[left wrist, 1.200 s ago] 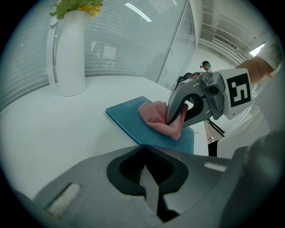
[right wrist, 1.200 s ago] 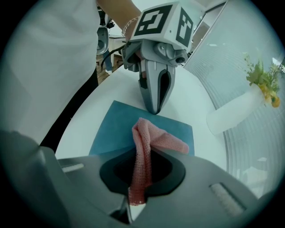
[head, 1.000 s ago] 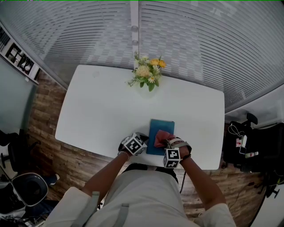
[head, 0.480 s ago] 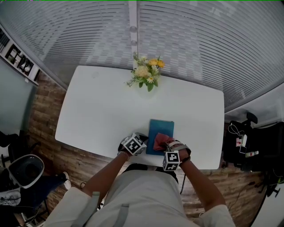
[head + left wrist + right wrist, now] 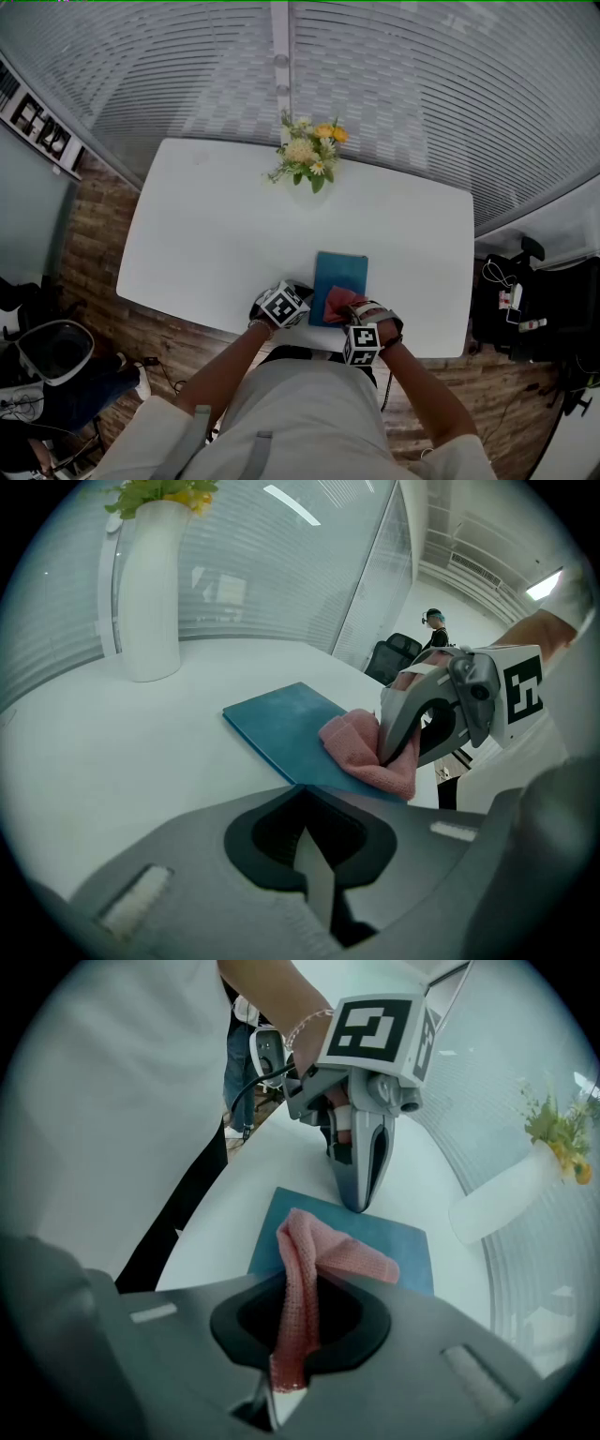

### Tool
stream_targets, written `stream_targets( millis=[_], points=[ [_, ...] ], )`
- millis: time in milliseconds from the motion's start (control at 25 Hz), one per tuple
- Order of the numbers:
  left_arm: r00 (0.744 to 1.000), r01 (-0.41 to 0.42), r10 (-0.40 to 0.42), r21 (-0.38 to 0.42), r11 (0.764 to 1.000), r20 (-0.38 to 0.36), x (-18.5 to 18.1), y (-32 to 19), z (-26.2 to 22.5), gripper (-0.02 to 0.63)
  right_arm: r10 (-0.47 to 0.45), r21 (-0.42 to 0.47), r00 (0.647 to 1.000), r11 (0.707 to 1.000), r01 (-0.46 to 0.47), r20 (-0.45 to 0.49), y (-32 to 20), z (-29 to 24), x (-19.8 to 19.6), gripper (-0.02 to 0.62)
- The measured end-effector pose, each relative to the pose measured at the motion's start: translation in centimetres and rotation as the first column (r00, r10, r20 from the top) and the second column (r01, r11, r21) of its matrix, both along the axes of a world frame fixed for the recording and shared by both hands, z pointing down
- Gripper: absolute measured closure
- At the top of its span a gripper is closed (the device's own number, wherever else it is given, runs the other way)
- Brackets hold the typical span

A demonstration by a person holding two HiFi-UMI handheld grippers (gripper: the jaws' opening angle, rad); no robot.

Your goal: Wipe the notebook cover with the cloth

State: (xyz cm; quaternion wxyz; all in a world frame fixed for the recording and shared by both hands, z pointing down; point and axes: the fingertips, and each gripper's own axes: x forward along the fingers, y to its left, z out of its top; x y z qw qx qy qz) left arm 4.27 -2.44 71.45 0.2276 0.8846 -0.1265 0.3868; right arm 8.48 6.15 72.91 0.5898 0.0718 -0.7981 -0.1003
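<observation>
Firmly pinched cloth [image 5: 314,1260] in right claw [image 5: 279,1387], on teal notebook [image 5: 339,272], left claw [image 5: 314,878] closed

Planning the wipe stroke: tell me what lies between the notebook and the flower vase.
Nothing: bare table from notebook to vase, per the left gripper view.

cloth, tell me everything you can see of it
The cloth is pink, soft and knitted-looking, bunched into loose folds. One end is pinched in the shut jaws of the right gripper. The rest drapes forward from there and lies crumpled on the near part of the teal notebook, which lies flat on the white table. Only that gripper and the notebook touch it.
</observation>
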Motion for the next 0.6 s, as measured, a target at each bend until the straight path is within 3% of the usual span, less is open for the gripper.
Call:
stream_targets(
  millis=[600],
  points=[
    [1.000, -0.001, 0.001, -0.001, 1.000, -0.001, 0.0, -0.1, 0.1, 0.604, -0.010, -0.010, 1.000, 1.000, 0.010, 0.009, 1.5, 0.2, -0.4, 0.589]
  ],
)
